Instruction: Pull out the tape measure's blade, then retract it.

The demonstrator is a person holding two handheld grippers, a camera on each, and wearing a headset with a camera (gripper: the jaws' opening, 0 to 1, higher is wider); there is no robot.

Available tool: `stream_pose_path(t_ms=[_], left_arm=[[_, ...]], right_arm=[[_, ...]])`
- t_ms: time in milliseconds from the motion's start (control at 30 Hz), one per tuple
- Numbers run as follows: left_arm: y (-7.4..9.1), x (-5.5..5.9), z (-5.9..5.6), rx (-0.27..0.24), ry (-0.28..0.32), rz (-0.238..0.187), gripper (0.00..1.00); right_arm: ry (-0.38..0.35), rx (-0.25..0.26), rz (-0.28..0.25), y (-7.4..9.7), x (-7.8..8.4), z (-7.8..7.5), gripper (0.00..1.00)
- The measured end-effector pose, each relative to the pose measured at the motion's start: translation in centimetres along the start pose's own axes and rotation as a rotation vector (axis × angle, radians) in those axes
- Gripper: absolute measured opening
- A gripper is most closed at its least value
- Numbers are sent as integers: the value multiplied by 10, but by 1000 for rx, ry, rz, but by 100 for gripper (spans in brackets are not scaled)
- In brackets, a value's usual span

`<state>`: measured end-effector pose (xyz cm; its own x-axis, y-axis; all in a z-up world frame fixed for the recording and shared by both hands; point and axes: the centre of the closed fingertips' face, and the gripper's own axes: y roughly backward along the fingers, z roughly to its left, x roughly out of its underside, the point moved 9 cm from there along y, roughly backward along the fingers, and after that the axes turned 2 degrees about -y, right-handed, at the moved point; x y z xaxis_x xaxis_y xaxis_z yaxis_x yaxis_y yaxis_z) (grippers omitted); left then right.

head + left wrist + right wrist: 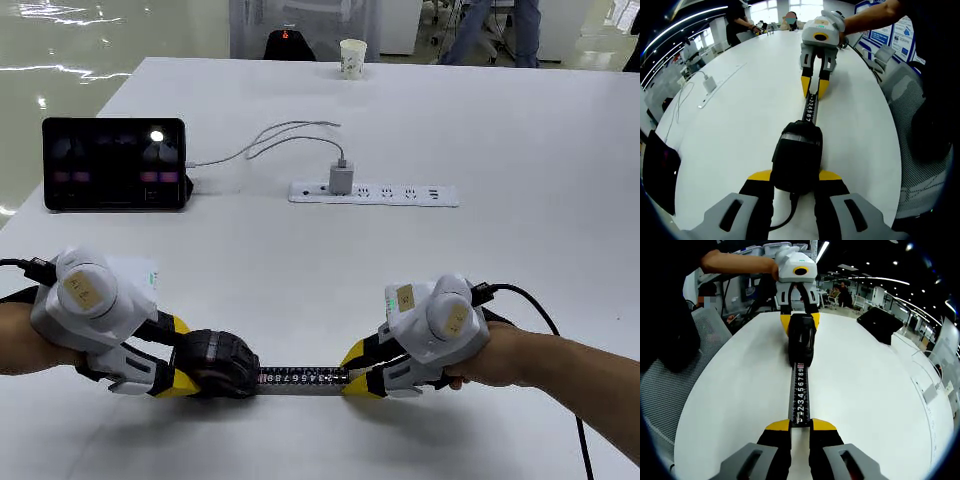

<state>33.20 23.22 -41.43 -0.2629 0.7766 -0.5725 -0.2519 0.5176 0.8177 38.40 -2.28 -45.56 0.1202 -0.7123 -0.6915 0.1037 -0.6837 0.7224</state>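
Tape measure (218, 362): black case lying on the white desk (420, 250) near its front edge, toward the person's left, held between the jaws of the left gripper (795, 176).
Blade (800, 395): drawn out a short way; it runs flat along the desk, numerals up, from the case to the right gripper (801, 424).
Left gripper jaws: closed on the two sides of the case, yellow tips against it.
Right gripper jaws: closed on the free end of the blade; the end hook is hidden between the tips.
Long axis: case, blade and both grippers lie on one straight line across the person, the grippers facing each other along it.
Direction from the jaws: in the right gripper view the case lies straight ahead, beyond the exposed blade; in the left gripper view the blade leaves the case straight ahead toward the right gripper.
Working hand: the right gripper governs the blade; the left anchors the case.
Stage (judged): either early in the pull or late in the return; the frames do not settle which.
Coming move (judged): travel should follow the blade's line, away from the case to lengthen, toward it to retract; sideways drift would probably kink the blade.
Background: tablet (115, 163), power strip (400, 194) and paper cup (353, 58), well apart from the work.
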Motion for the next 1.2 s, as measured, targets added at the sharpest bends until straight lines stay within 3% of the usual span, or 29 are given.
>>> stream_pose_path(t_ms=[1200], left_arm=[[0, -1, 0, 8, -2, 4, 25]], right_arm=[[-32, 11, 40, 31, 28, 4, 9]])
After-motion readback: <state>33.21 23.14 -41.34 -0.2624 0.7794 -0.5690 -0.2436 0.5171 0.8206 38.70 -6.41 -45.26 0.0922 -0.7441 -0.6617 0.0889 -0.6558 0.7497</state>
